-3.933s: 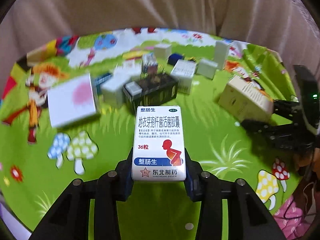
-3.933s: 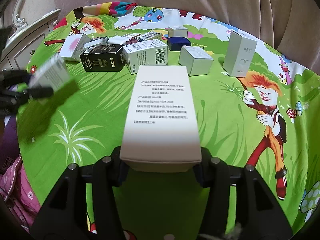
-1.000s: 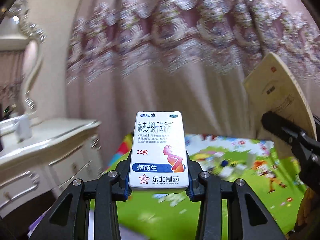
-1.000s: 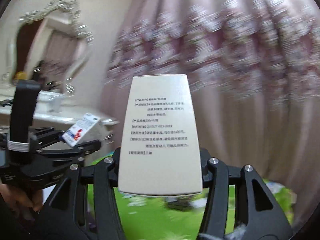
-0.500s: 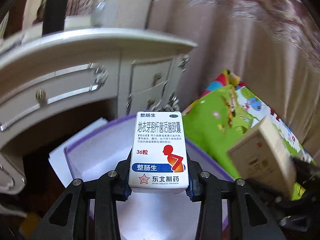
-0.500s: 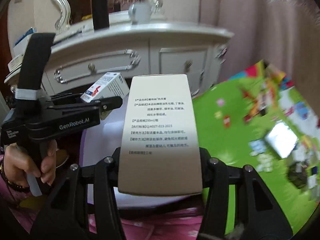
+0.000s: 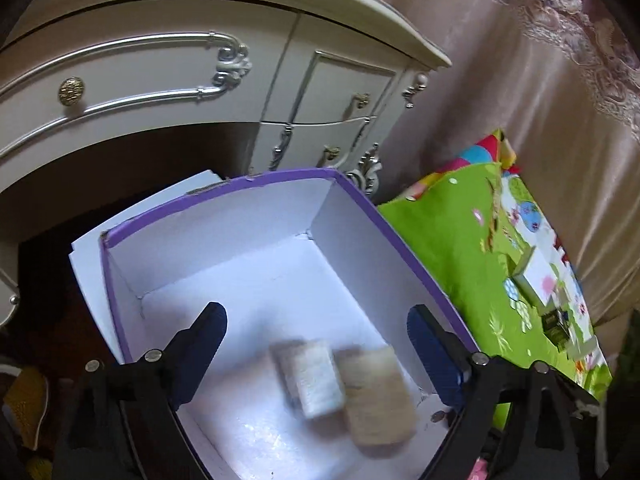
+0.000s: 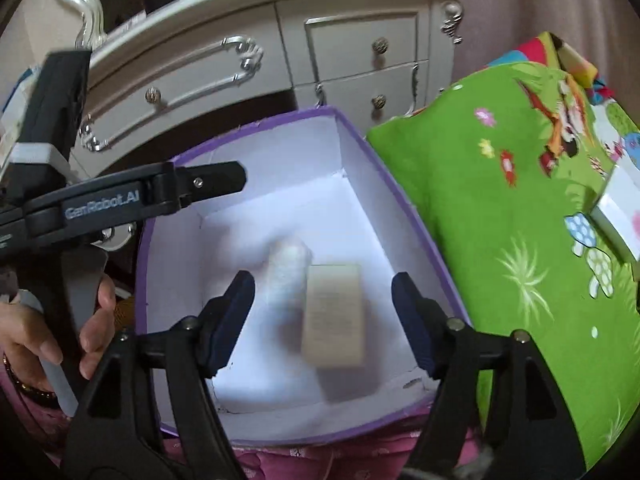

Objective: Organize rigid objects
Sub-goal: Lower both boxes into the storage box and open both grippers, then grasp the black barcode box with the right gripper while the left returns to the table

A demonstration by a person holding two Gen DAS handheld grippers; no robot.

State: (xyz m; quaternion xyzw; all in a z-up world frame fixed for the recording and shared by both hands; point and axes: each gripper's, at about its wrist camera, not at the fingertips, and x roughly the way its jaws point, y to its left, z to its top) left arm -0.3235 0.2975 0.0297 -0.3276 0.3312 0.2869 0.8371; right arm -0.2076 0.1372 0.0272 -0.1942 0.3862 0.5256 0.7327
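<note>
White dresser (image 7: pixel 168 60) behind, green printed table (image 7: pixel 460 264) just right of the purple-rimmed bin (image 7: pixel 280 178). Bin walls white, floor wide with bare room toward the far corner. Beige box (image 8: pixel 334 316) and white medicine box (image 7: pixel 312 376) blurred, side by side over the near-right floor; touching or not, cannot tell. Both claws angled down over the bin, jaws opening, gripping nothing: left claw (image 7: pixel 316 352), right claw (image 8: pixel 322 312). Left hand (image 8: pixel 48 328) wraps its handle.

"GenRobot.AI" on left gripper (image 8: pixel 192 192) arm; box print blurred
</note>
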